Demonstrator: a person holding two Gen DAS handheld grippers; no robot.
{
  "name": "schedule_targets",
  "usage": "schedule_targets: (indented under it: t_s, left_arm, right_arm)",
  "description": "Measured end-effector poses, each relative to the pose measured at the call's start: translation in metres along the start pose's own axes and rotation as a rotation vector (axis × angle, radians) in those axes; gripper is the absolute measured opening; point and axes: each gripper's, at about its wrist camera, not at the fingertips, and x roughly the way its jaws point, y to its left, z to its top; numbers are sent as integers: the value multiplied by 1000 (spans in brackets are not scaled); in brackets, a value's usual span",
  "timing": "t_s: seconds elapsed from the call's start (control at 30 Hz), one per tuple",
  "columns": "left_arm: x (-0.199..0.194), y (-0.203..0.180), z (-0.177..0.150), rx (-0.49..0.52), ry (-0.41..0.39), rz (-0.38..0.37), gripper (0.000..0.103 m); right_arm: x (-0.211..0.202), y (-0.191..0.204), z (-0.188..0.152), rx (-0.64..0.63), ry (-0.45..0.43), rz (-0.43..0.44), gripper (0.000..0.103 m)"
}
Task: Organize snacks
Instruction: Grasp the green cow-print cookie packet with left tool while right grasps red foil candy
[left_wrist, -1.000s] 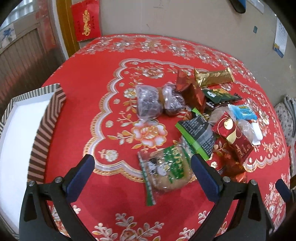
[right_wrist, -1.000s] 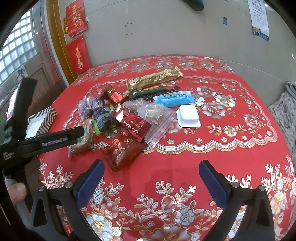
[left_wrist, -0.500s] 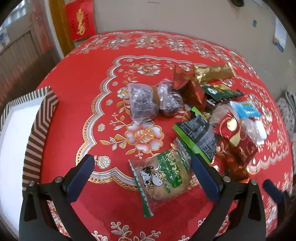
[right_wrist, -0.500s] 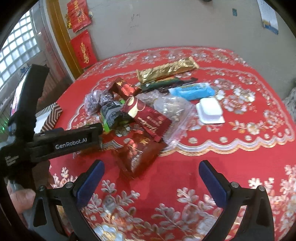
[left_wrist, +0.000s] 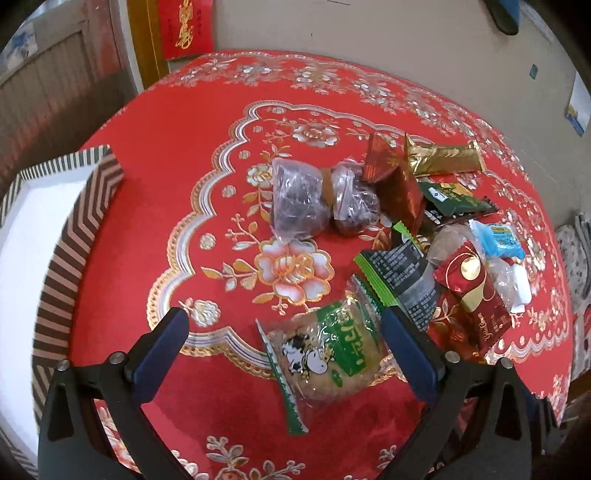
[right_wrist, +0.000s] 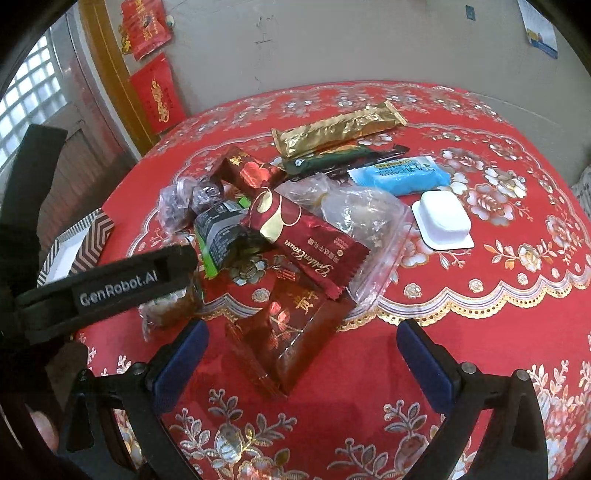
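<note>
While both jaws stand wide, the left gripper (left_wrist: 284, 332) brackets the cow-print cake packet (left_wrist: 328, 354), seemingly for the striped box (left_wrist: 74, 236).

black left gripper (left_wrist: 284, 332) frame, blue finger pads (left_wrist: 159, 350), silver screws, white "genrobot.ai" lettering

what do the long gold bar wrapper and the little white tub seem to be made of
The gold bar wrapper looks like metallised foil film: shiny, crinkled, with crimped ends. The white tub looks like thin moulded plastic with a matte finish, a flat flange around it.
</note>
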Motion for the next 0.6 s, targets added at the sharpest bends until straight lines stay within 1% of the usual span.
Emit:
schedule_targets:
  t_s: [0.07,0.17,0.23,0.27,0.37,0.47,0.53,0.6]
  left_arm:
    - [1,-1,-1,-16,3,-6,103]
    - [5,-2,-3,-29,28,-36,103]
    - [3,-4,-2,-9,43,-50,103]
    - [2,-4,-1,-15,49,-69,103]
    - [4,-4,-1,-31,72,-97,103]
    - [3,-11,-5,1,74,-95,103]
    - [5,-16,-6,33,70,-68,103]
    - [5,-19,-8,58,64,-52,103]
  right_arm:
    - [2,-1,1,8,2,10,97]
    - [7,-3,4,10,6,14,93]
    - [6,-4,4,3,-5,12,87]
    - [6,-4,5,3,-4,15,87]
    - [6,-6,5,8,-7,15,86]
    - [6,-5,5,-7,-7,4,83]
    - [6,-3,5,-21,-9,-14,73]
    - [5,-3,5,-25,-9,-10,72]
